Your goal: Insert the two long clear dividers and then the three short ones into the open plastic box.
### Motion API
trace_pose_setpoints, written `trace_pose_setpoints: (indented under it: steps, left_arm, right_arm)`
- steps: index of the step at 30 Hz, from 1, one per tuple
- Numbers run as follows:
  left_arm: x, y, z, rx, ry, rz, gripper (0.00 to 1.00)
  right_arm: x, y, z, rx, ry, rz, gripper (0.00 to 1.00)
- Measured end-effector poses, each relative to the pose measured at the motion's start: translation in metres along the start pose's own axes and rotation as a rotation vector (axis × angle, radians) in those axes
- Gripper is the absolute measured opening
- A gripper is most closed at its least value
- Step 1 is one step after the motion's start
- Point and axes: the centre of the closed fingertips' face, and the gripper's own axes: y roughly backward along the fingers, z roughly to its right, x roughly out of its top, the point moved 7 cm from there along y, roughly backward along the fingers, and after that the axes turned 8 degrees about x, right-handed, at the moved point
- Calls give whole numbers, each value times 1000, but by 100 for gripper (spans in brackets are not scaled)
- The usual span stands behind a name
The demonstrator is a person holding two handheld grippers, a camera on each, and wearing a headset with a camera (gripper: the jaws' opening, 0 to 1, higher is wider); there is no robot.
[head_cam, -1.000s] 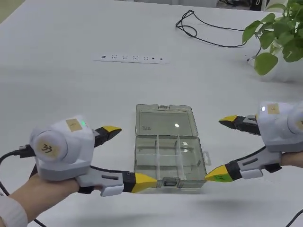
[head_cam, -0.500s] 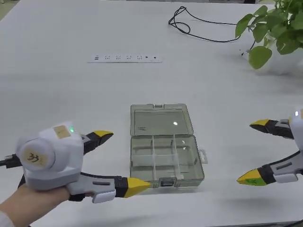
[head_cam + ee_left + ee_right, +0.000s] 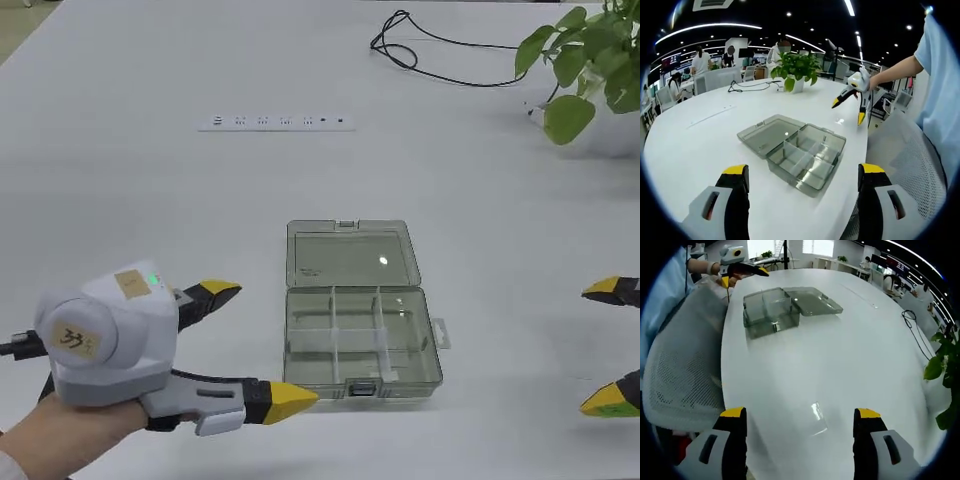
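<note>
On the white table (image 3: pixel 150 200), left gripper (image 3: pixel 267 342) wide; right gripper (image 3: pixel 592 348) wide, now farther from the box (image 3: pixel 350 258).

Box (image 3: pixel 362 345) stands alone mid-table, lid (image 3: pixel 350 252) flat behind it, top open: free drop-in from above, but upright dividers (image 3: pixel 333 330) split the inside. Bare table (image 3: pixel 130 220) on both flanks; L gripper (image 3: pixel 260 343), jaws wide, near box's front-L corner w/o touching; R gripper (image 3: pixel 602 347), jaws apart, well off to R. Power strip (image 3: pixel 277 123), cable (image 3: pixel 440 55), plant (image 3: pixel 590 60) lie far side, well apart from box; mesh chair (image 3: pixel 685 365) at near edge.
</note>
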Motion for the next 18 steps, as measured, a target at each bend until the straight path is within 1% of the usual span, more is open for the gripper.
trace_pose_setpoints:
  steps: [2, 3, 5, 7, 9, 11, 12, 14, 15, 16, 17, 18]
  left_arm:
    - [0, 0, 1, 0, 1, -1, 92]
    - [0, -1, 1, 0, 3, 0, 92]
    - [-1, -1, 1, 3, 7, -1, 92]
    - [-1, 0, 1, 5, 8, -2, 92]
    - [-1, 0, 0, 8, 7, -3, 91]
    - [-2, 1, 0, 11, 10, -4, 91]
    - [-2, 1, -1, 14, 11, -4, 91]
    - [-3, 2, -2, 17, 14, -4, 91]
    - [-3, 3, -2, 19, 14, -5, 91]
    - [-4, 4, -2, 22, 16, -6, 91]
    - [-4, 4, -3, 24, 19, -7, 91]
    - [-5, 5, -3, 25, 21, -7, 91]
  right_arm:
    - [-3, -3, 2, 16, 22, -31, 84]
    - [-4, -4, 2, 31, 37, -56, 82]
    - [-5, -7, 2, 49, 69, -89, 77]
    - [-9, -9, 7, 63, 96, -125, 69]
    - [-7, -13, 8, 74, 99, -132, 61]
    - [-7, -15, 9, 84, 103, -151, 54]
    - [-7, -16, 10, 84, 118, -164, 51]
    - [-8, -18, 10, 95, 125, -183, 49]
    - [-8, -18, 10, 100, 153, -203, 48]
    - [-8, -18, 11, 100, 166, -219, 46]
    - [-6, -18, 10, 108, 151, -208, 44]
    - [-6, -18, 10, 108, 156, -211, 44]
